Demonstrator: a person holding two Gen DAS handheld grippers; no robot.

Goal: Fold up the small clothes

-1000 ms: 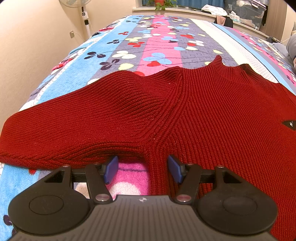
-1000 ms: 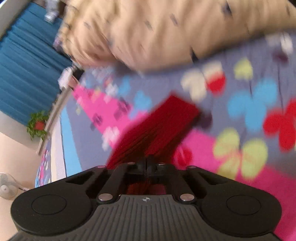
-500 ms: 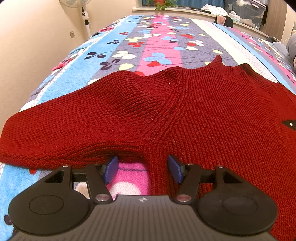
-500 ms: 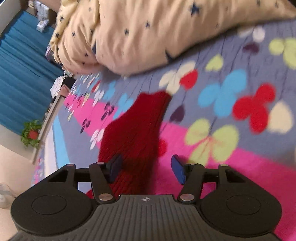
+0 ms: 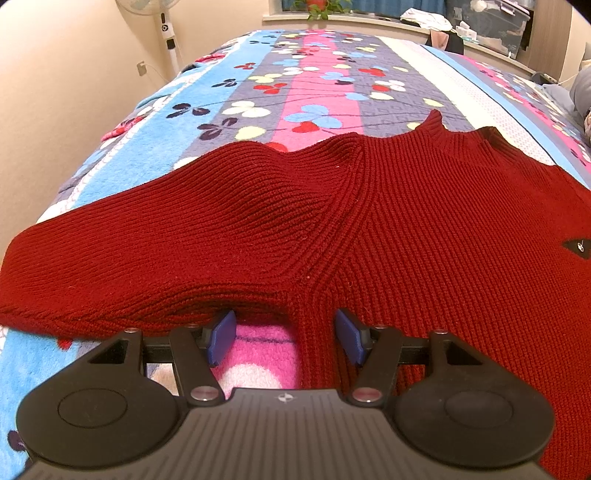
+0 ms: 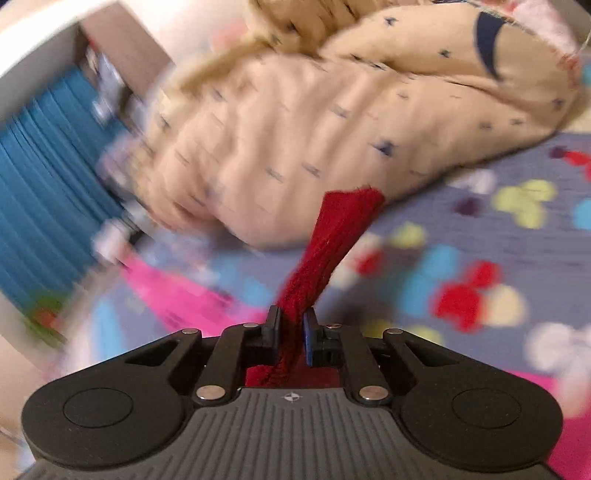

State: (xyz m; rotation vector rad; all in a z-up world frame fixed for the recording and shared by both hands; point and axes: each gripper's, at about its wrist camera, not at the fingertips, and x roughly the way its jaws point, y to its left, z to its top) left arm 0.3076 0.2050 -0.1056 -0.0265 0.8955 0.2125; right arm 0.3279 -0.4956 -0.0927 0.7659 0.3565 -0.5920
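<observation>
Left wrist view: we see a dark red knitted sweater (image 5: 369, 229) spread flat on the bed (image 5: 317, 85), which wears a blanket striped in blue, grey and pink with a clover pattern. One sleeve runs out to the left, the collar points toward the far end, and a small dark emblem sits at the right edge. Our left tongs (image 5: 286, 336) stand open at the near edge of the sweater, right by the armpit — the side seam of the body lies between the blue pads (image 5: 221, 336), which do not press on it; pink blanket shows in the gap. A standing fan (image 5: 166, 33) is by the wall at upper left, and a potted plant (image 5: 317, 5) sits on the far sill.

Right wrist view, heavily blurred: our right tongs (image 6: 290, 334) are closing with a bunched strip of the red sweater (image 6: 332, 240) between them — the knit fills the narrow gap and trails forward, its cuff end lying against a beige star-print duvet (image 6: 332, 122). Blue curtains (image 6: 40, 206) hang at left.
</observation>
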